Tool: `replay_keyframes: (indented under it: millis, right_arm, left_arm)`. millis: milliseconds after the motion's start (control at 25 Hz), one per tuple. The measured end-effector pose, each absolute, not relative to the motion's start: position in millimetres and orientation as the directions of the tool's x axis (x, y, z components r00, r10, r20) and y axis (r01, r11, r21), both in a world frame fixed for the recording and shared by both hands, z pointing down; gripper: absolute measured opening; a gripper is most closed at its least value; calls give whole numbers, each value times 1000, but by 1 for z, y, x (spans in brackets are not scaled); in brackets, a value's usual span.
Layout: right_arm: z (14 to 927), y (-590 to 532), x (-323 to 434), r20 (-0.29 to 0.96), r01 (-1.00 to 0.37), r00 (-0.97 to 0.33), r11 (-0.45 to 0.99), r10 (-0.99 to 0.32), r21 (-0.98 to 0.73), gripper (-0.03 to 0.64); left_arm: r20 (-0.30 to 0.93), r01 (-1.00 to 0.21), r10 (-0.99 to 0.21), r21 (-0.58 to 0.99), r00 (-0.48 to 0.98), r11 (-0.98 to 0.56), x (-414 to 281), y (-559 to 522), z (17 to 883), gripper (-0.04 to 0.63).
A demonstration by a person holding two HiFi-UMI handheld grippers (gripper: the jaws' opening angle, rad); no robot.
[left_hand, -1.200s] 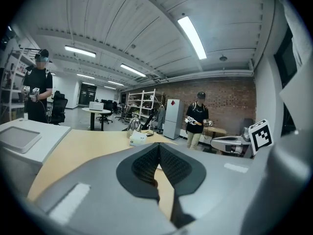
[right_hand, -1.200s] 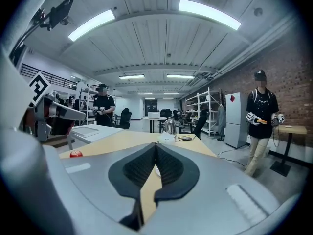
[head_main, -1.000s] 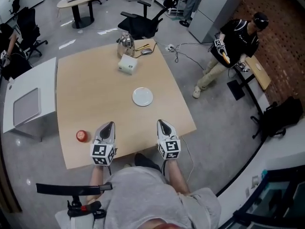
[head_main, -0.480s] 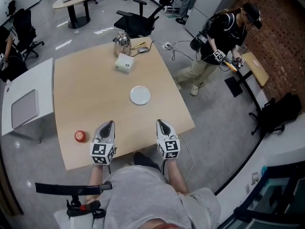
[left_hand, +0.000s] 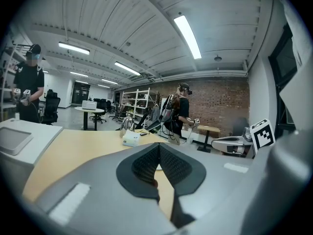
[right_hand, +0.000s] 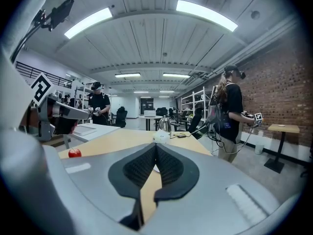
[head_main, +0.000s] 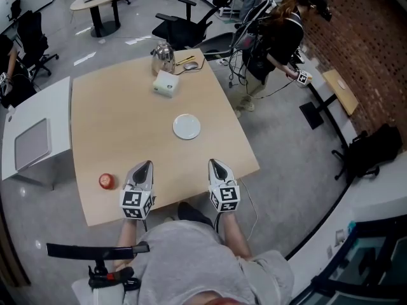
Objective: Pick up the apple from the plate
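Change noted: we find the bystander in black (head_main: 275, 40) gone from the small side desk (head_main: 340, 91), now standing leftward, nearer the office chair (head_main: 184, 32).

Left hand-held gripper (left_hand: 159, 148) seen with jaws pressed together, nothing gripped — wooden table (left_hand: 73, 148) stretched out beyond. At far edge, white box (left_hand: 131, 140) and metal kettle (left_hand: 128, 125) set close together; person (left_hand: 180, 112) stood before brick wall (left_hand: 220, 104).
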State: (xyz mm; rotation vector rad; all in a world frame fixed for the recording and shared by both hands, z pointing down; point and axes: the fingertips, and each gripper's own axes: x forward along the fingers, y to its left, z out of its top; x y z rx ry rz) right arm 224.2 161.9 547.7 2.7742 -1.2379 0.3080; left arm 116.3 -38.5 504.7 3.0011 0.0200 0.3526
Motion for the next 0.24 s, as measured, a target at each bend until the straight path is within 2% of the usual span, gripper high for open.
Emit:
replay_keyframes:
  millis: [240]
  right_arm:
    - [548,164,225,220,-740,655,-672,-723,-3,6]
  left_arm:
    - [230,1,29,119,973,-993,117,-38,504,20]
